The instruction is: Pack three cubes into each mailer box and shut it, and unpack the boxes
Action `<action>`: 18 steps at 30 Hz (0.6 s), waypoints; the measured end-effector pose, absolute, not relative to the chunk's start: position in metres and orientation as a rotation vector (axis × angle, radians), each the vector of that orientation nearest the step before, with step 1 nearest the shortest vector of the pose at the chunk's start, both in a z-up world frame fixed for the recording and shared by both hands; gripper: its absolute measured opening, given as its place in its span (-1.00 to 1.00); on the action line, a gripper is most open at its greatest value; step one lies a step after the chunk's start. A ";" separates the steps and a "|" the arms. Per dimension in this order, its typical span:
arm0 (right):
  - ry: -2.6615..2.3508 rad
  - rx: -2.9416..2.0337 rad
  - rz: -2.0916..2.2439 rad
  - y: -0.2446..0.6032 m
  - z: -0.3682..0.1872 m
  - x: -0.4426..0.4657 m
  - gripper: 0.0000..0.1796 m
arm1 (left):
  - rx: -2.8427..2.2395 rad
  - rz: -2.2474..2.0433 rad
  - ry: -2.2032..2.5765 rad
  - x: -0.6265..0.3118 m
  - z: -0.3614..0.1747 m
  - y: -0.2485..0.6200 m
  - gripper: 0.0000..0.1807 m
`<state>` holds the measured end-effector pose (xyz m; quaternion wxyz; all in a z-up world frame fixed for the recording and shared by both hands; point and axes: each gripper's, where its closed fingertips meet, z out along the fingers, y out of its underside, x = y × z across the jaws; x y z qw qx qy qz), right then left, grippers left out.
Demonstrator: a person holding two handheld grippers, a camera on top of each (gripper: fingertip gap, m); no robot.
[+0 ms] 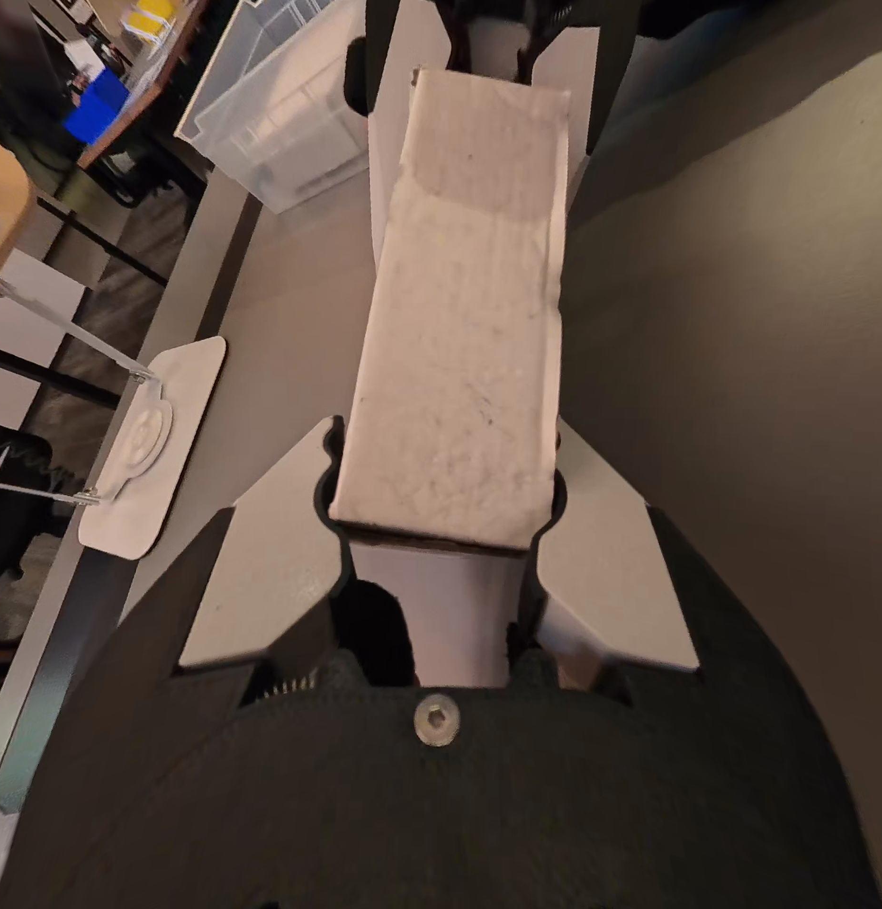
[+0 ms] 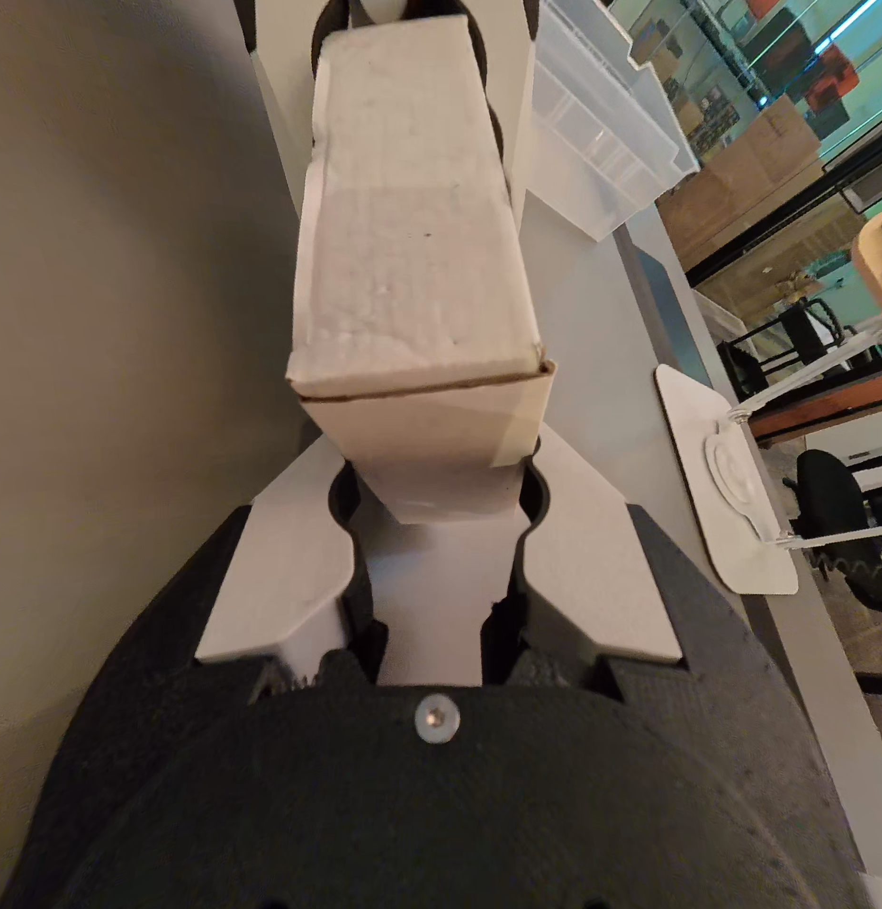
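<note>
A closed white mailer box (image 1: 463, 319) is held lengthwise above the grey table (image 1: 724, 344) between both grippers. My left gripper (image 1: 444, 472) is shut on its near end, with a white finger (image 1: 281, 541) on each side. My right gripper (image 1: 483, 59) shows at the box's far end. In the right wrist view, my right gripper (image 2: 436, 492) is shut on the near end flap of the box (image 2: 409, 246), and the left gripper (image 2: 394, 29) shows at the far end. No cubes are in view.
A clear plastic bin (image 1: 281, 123) stands on the table beyond the box; it also shows in the right wrist view (image 2: 601, 133). A white flat base plate with metal rods (image 1: 153, 442) lies at the table's edge (image 2: 724, 492). Chairs and shelves lie past the edge.
</note>
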<state>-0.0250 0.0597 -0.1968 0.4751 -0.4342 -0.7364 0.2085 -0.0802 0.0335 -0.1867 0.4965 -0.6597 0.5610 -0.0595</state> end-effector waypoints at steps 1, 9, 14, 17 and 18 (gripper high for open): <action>-1.806 -1.074 0.505 0.061 -0.199 -0.024 -0.29 | -1.600 -0.138 1.365 -0.080 -0.187 0.034 -0.15; -1.789 -1.013 0.402 0.044 -0.160 -0.009 -0.14 | -1.667 -0.182 1.385 -0.079 -0.188 0.038 -0.17; -1.697 -0.961 0.345 0.040 -0.146 -0.014 -0.36 | -1.705 -0.247 1.393 -0.079 -0.188 0.040 -0.17; -1.703 -0.942 0.338 0.041 -0.146 -0.016 -0.36 | -1.696 -0.267 1.401 -0.079 -0.188 0.040 -0.17; -1.706 -0.934 0.342 0.040 -0.146 -0.017 -0.36 | -1.690 -0.266 1.409 -0.079 -0.188 0.039 -0.17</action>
